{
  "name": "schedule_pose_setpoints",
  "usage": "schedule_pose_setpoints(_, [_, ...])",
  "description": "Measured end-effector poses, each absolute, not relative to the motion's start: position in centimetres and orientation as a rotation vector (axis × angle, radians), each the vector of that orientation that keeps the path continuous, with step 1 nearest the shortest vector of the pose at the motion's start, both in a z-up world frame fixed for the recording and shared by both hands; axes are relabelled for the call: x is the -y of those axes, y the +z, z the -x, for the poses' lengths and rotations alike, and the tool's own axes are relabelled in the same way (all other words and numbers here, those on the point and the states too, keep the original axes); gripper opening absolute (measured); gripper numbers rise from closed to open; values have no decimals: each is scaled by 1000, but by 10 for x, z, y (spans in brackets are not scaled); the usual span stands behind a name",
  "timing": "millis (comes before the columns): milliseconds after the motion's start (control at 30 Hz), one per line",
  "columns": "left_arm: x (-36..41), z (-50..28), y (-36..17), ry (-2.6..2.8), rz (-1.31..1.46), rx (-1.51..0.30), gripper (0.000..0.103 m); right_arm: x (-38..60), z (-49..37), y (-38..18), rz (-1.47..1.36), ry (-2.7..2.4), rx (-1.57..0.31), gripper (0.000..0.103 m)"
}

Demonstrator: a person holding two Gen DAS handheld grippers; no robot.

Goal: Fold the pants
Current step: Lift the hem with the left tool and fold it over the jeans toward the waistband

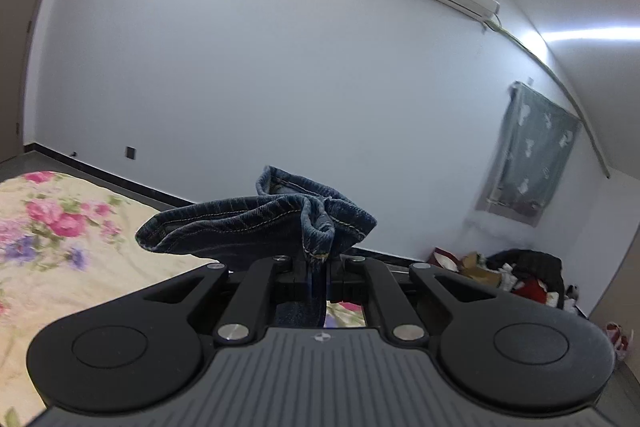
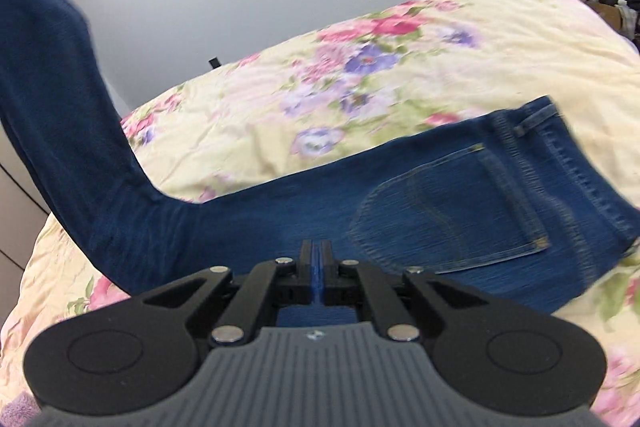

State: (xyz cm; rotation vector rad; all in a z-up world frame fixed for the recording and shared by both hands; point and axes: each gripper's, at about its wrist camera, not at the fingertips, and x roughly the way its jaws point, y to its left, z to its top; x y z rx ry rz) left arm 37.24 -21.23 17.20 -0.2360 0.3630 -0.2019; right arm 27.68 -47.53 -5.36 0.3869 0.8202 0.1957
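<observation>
Your left tool (image 1: 319,269) clenched on pants (image 1: 256,223) hem, cuff bunched above fingers, lifted off bed (image 1: 48,267). Your right tool (image 2: 317,259) nearly closed; thin blue strip between fingers, grip on denim not certain. Pants (image 2: 440,195) waist and back pocket flat on floral bedspread (image 2: 400,67); one leg rises up at left of right view.

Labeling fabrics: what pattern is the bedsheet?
Pale yellow bedsheet with pink and purple flowers, clearest in the right wrist view.
</observation>
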Motion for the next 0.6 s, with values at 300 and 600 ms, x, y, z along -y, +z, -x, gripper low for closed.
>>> schedule_pose_setpoints(300, [388,-415,22,-454,223,-633,5,571,-258,-103,-410,50,-864,0])
schedule_pose_setpoints(600, [449,-400,-102,-657,122,-957,9,617,-245,-128,-410,-10,-917,0])
